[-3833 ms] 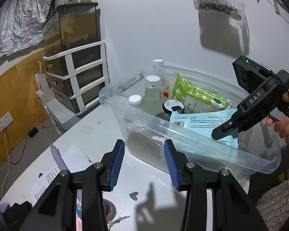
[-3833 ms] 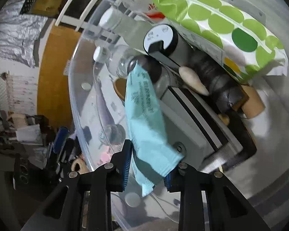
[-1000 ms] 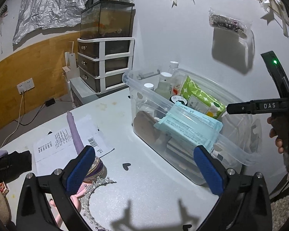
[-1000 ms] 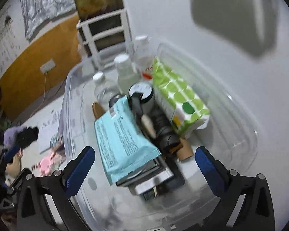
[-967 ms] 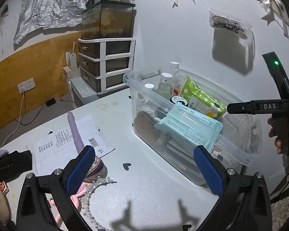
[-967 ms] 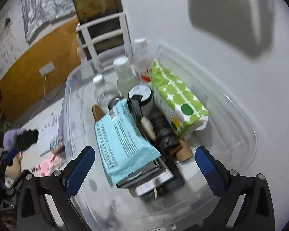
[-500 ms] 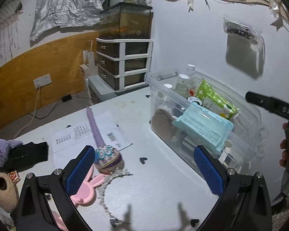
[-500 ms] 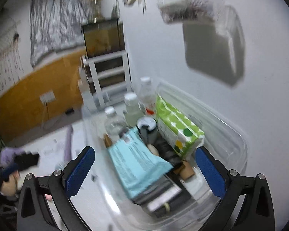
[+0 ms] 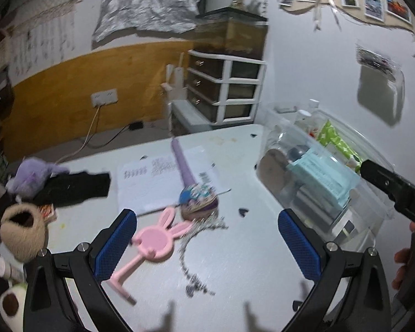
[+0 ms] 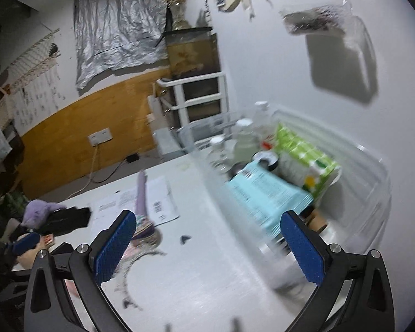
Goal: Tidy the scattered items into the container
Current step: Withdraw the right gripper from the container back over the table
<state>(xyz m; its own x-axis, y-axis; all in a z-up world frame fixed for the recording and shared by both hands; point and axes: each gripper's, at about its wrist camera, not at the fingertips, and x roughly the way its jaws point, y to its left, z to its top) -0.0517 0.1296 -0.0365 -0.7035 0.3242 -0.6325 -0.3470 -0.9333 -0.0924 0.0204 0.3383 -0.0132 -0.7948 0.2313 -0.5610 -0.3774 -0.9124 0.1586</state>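
Observation:
The clear plastic container (image 9: pixel 373 149) stands at the right of the white table, holding a light blue wipes pack (image 9: pixel 323 177), a green dotted pack (image 9: pixel 337 144) and several bottles. A pink bunny-shaped holder (image 9: pixel 155 239), a silver chain (image 9: pixel 196 238) and a purple wand with a round decorated head (image 9: pixel 199 202) lie loose on the table. My left gripper (image 9: pixel 207 244) is open above the bunny holder and chain, holding nothing. My right gripper (image 10: pixel 209 249) is open and empty, left of the container (image 10: pixel 359 182) and back from the blue pack (image 10: pixel 265 193).
Printed papers (image 9: pixel 152 182) lie under the wand. A purple plush (image 9: pixel 33 174), black cloth (image 9: pixel 74 185) and a beige furry item (image 9: pixel 22 232) sit at the table's left. A drawer unit (image 9: pixel 227 88) stands behind. A hand (image 9: pixel 404 257) holds the right gripper's body (image 9: pixel 395 188).
The right gripper let go of the blue pack inside the container, opened and drew back. The left gripper opened wide and swung left and back, bringing the loose items into view.

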